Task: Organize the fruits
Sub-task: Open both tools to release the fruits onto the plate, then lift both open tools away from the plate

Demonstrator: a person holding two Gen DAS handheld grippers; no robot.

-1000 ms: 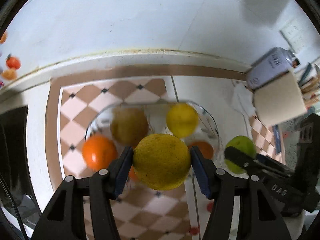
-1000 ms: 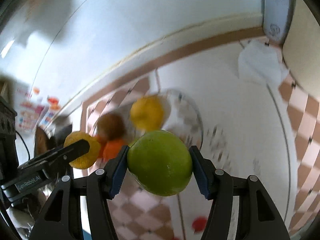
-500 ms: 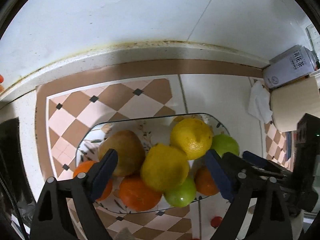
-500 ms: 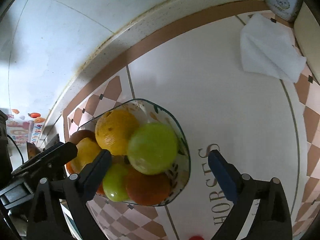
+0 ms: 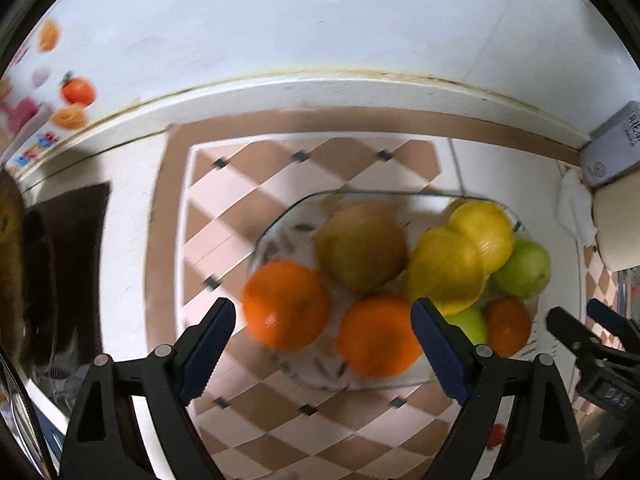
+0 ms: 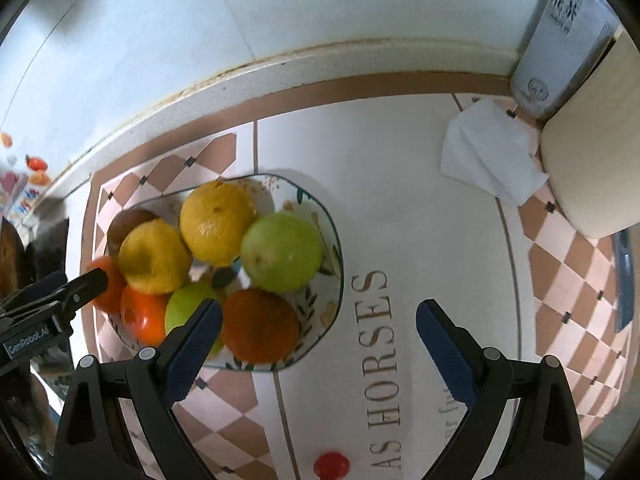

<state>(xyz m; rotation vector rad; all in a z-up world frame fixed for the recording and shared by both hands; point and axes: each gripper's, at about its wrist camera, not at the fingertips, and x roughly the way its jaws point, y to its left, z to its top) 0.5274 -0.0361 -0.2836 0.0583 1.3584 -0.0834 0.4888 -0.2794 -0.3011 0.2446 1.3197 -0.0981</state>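
A glass bowl with a leaf print (image 5: 276, 228) (image 6: 339, 280) stands on the tiled counter and holds several fruits. Two oranges (image 5: 286, 304) (image 5: 380, 336) lie at its near side, a brown fruit (image 5: 360, 246) behind them. Two yellow fruits (image 6: 154, 256) (image 6: 216, 222), a big green fruit (image 6: 282, 252), a smaller green one (image 6: 188, 306) and a dark orange (image 6: 260, 326) fill the rest. My left gripper (image 5: 322, 312) hangs open above the oranges, holding nothing. My right gripper (image 6: 319, 308) hangs open over the bowl's right rim and the counter, also holding nothing.
A white tissue (image 6: 492, 152), a grey carton (image 6: 560, 40) and a beige roll (image 6: 592, 160) stand at the back right by the wall. A small red object (image 6: 330, 464) lies on the counter in front. A dark object (image 5: 60, 260) lies at the left.
Both grippers have opened: the yellow fruit left the left one and the green fruit left the right one, and both now lie in the bowl. The left gripper then shifted left, the right one right.
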